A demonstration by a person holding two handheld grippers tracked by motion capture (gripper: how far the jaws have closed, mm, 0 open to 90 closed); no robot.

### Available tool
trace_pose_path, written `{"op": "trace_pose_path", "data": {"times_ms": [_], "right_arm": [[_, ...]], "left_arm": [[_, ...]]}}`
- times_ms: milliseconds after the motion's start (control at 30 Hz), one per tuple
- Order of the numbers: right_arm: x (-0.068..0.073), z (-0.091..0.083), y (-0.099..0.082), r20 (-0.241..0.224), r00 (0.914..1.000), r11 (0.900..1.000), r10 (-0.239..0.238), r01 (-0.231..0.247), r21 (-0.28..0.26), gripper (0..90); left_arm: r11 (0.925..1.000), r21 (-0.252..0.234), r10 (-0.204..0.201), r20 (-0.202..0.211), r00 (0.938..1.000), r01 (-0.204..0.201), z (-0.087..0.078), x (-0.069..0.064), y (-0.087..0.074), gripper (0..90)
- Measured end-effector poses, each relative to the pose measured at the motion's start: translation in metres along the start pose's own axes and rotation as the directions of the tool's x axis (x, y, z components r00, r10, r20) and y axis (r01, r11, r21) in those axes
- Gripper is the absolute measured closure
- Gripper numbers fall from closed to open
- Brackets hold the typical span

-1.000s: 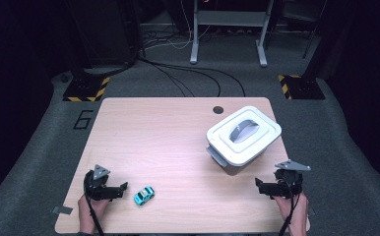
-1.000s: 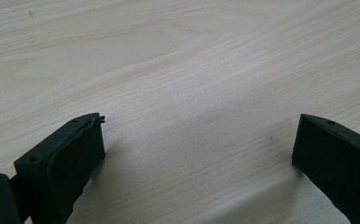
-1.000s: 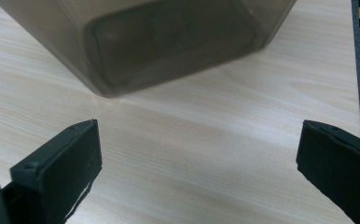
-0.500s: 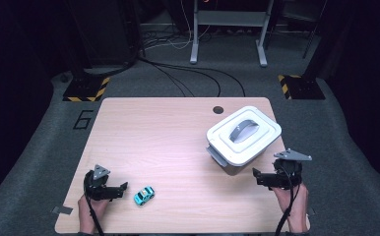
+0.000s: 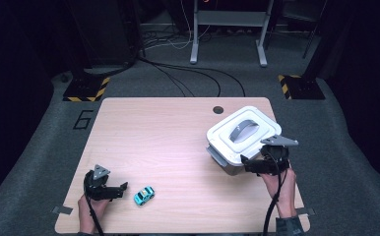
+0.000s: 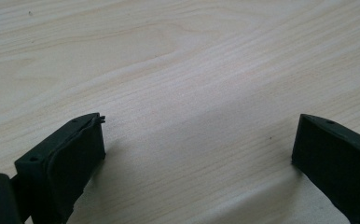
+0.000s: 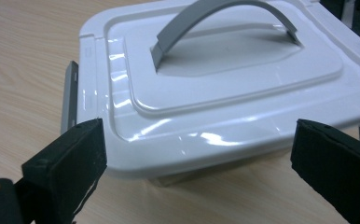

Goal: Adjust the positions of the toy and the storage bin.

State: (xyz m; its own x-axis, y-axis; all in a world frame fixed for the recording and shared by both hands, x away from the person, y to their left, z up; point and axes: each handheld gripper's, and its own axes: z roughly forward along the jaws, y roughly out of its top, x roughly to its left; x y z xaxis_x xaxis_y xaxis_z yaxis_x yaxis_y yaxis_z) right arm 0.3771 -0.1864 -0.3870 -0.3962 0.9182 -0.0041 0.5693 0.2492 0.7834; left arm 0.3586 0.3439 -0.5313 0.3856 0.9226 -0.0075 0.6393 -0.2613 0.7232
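Your right gripper [image 5: 249, 164] sits at the near side of the white lidded box [image 5: 242, 135] close to the desk's [image 5: 168, 132] right edge, its jaws spread wide and level with the lid's rim — in the right gripper view [image 7: 197, 154] the box front lies between them, with neither jaw touching it. The box stands turned at an angle to the desk edges, lid on, its grey handle [image 7: 225, 21] arched across the middle and a grey latch [image 7: 69, 95] on one end. Your left gripper [image 5: 116, 189] rests near the front left corner of the desk, jaws also spread — the left gripper view [image 6: 197, 140] has bare wood between them. The small teal toy car [image 5: 143, 195] lies just beside it, off its tips, near the front edge and not touched.
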Motion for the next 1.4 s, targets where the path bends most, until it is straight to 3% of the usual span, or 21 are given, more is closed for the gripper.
{"op": "trace_pose_path", "data": {"times_ms": [400,600,633,933,1133,1167,1400], "right_arm": [[0.01,0.036,0.025,-0.028,0.9996,0.9998,0.005,-0.005,0.02,14.3],[0.014,0.053,0.035,-0.023,0.9996,0.9996,0.018,-0.018,0.02,29.7],[0.015,0.057,0.037,-0.014,0.9994,0.9994,0.033,-0.033,0.01,36.4],[0.015,0.066,0.044,0.019,0.9985,0.9987,0.05,-0.05,-0.007,54.6],[0.011,0.071,0.044,-0.028,0.9947,0.995,0.099,-0.1,-0.012,61.2],[0.01,0.07,0.044,-0.054,0.9923,0.9936,0.112,-0.112,-0.014,65.8],[0.007,0.068,0.041,-0.097,0.9863,0.9907,0.134,-0.136,-0.011,72.8]], "left_arm": [[1.0,0.0,0.003,0.0,1.0,-0.003,0.0,0.0,0.0,2.4],[1.0,0.0,0.003,0.001,1.0,-0.003,0.0,0.0,0.0,2.5],[1.0,0.001,0.006,0.0,1.0,-0.006,0.0,0.0,0.0,2.5],[1.0,0.001,0.006,0.001,1.0,-0.006,0.0,0.0,0.0,2.5],[1.0,0.001,0.006,0.001,1.0,-0.006,0.0,0.0,0.0,2.5],[1.0,0.001,0.007,0.001,1.0,-0.007,0.0,0.0,0.0,2.5],[1.0,0.001,0.007,0.0,1.0,-0.007,0.0,0.0,0.0,2.5]]}}
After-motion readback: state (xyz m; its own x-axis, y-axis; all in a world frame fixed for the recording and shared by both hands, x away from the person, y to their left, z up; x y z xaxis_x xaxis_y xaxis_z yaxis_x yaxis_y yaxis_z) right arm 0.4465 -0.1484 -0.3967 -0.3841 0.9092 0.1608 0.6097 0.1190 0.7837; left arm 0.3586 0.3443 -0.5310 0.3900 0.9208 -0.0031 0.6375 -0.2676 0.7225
